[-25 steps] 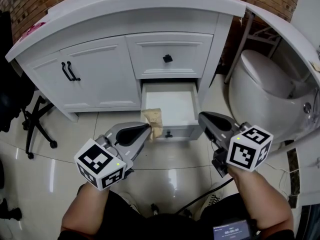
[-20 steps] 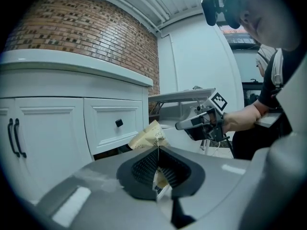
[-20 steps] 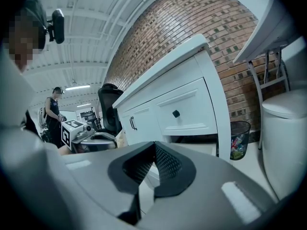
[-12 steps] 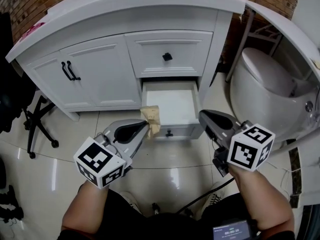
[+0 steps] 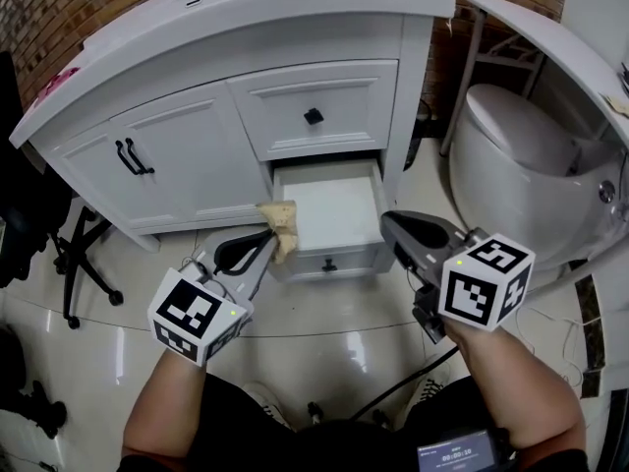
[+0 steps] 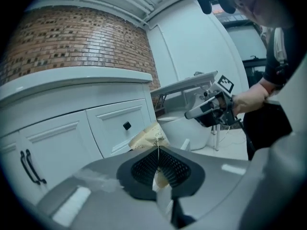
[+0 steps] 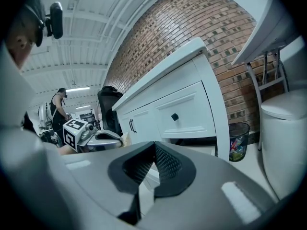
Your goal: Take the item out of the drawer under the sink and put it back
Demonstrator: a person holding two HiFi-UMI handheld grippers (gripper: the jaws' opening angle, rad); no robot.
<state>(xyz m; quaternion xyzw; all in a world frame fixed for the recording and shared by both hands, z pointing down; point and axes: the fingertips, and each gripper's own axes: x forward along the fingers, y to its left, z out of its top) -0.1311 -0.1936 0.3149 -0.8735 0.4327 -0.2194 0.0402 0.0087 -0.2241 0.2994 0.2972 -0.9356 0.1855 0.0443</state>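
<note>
Now, left claw (image 5: 263, 241) pinching packet (image 5: 280, 224) at left edge of drawer (image 5: 329, 262), right claw (image 5: 392, 227) seemingly pressed together.

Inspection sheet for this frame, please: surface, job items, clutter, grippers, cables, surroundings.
Surface: glossy tile floor.
Job's things: lower drawer open, inside looks empty; tan packet at its front left corner.
Clutter: nothing seen.
Grippers: left gripper jaws shut on the packet; right gripper jaws shut, empty, by the drawer's front right.
Cables: black cable on the floor by the person's legs.
Surroundings: white vanity; toilet at right; chair at left; bin beside the vanity.
</note>
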